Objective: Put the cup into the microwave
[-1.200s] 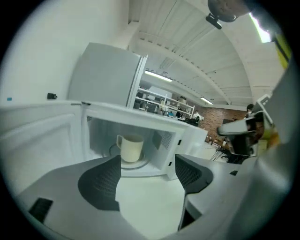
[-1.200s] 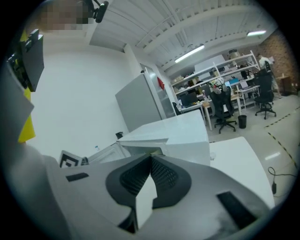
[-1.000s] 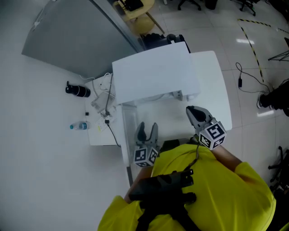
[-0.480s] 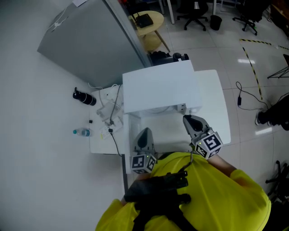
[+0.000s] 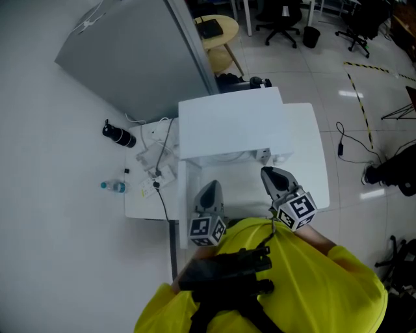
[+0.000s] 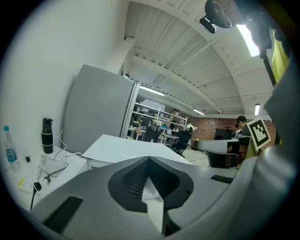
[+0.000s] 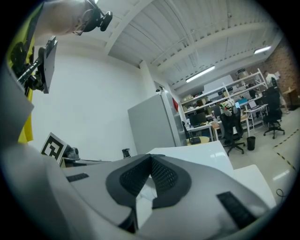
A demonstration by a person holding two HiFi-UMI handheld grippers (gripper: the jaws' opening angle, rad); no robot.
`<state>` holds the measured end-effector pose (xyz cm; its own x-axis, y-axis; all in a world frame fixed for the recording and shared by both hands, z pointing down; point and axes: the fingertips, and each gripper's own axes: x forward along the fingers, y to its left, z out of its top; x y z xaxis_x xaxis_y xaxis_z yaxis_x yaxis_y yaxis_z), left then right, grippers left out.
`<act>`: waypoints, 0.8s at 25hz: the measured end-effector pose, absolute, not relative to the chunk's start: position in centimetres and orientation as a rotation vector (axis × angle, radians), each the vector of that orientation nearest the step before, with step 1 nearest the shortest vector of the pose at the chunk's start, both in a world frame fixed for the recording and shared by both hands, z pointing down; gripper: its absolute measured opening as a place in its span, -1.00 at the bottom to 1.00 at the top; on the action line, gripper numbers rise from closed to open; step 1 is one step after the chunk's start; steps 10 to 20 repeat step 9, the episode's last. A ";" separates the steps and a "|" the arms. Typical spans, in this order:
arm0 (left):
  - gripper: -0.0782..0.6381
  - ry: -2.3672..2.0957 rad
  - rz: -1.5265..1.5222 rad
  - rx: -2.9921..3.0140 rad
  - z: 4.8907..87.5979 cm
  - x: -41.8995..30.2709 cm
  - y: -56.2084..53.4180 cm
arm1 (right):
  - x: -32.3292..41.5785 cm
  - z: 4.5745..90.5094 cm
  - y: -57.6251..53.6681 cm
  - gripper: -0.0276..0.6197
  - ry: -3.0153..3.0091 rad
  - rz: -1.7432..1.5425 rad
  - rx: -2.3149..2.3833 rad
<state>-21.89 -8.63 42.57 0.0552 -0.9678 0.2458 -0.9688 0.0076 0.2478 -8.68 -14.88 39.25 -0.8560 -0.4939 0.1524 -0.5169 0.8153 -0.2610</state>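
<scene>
A white microwave [image 5: 231,127] stands on a white table [image 5: 312,149]; I see it from above, and its top also shows in the left gripper view [image 6: 126,147] and the right gripper view [image 7: 197,152]. No cup shows in any view. My left gripper [image 5: 209,188] hangs before the microwave's front left, its jaws shut with nothing between them [image 6: 149,159]. My right gripper [image 5: 268,172] is held at the front right, its jaws also closed and empty [image 7: 151,157]. Both sit close to the yellow-shirted person's chest.
Left of the microwave lie a black bottle [image 5: 117,133], a small water bottle [image 5: 112,186] and tangled cables [image 5: 156,162]. A grey panel [image 5: 136,52] leans behind. A yellow round table [image 5: 214,29] and office chairs [image 5: 273,13] stand on the floor beyond.
The left gripper's jaws, apart a second ago, have closed on nothing. Both grippers have risen a little toward the person; the right one has drifted slightly left.
</scene>
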 end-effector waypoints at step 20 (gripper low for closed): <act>-0.78 -1.902 -0.007 1.968 43.7 -23.0 -7.9 | -10.9 39.9 -13.5 -0.91 -2.912 0.458 0.755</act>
